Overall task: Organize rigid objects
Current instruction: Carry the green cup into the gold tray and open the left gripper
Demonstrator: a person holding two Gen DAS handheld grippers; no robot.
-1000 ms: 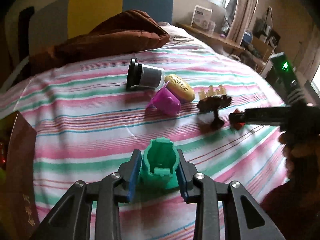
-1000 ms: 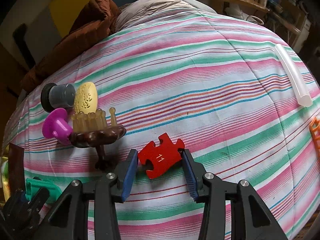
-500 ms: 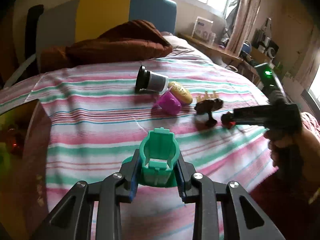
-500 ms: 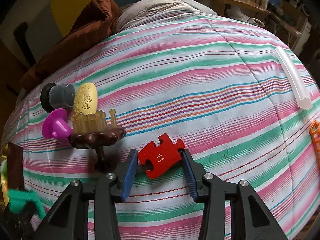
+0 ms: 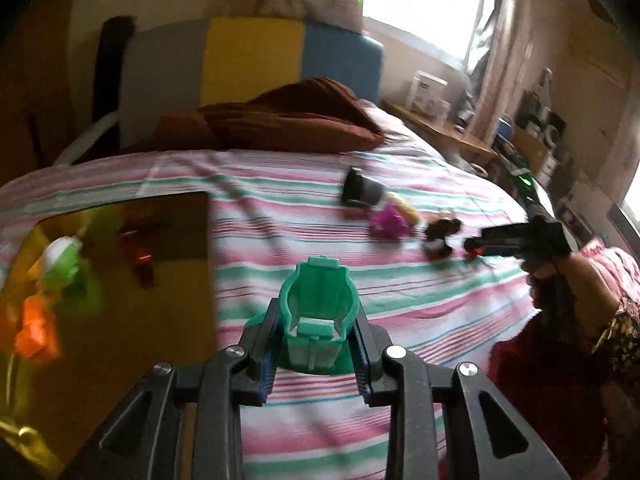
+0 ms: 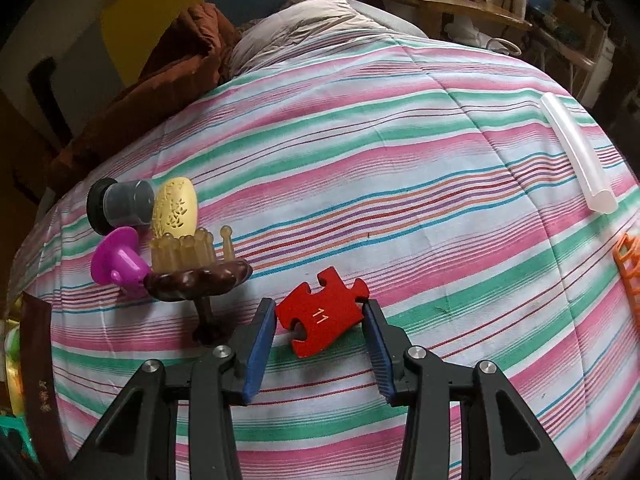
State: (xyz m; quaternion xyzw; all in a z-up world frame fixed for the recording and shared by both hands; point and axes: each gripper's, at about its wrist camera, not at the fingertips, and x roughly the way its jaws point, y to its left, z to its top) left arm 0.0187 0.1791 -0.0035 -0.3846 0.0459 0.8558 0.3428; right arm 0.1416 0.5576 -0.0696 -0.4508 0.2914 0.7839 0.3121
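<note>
Gripping a ribbed green plastic cradle [image 5: 318,320], left tongs [image 5: 316,354] clamp tight.

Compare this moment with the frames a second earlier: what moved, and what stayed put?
The left gripper, still shut on the green toy piece, lifted it off the striped bedspread and swung left toward the box. The right gripper stays around the red puzzle piece, unmoved.

Left of the left fingers [image 5: 267,354], the box [image 5: 120,320] contents are just blurry blobs. Orange basket [image 6: 628,276] far right of the right fingers [image 6: 260,344] gets cut off.
</note>
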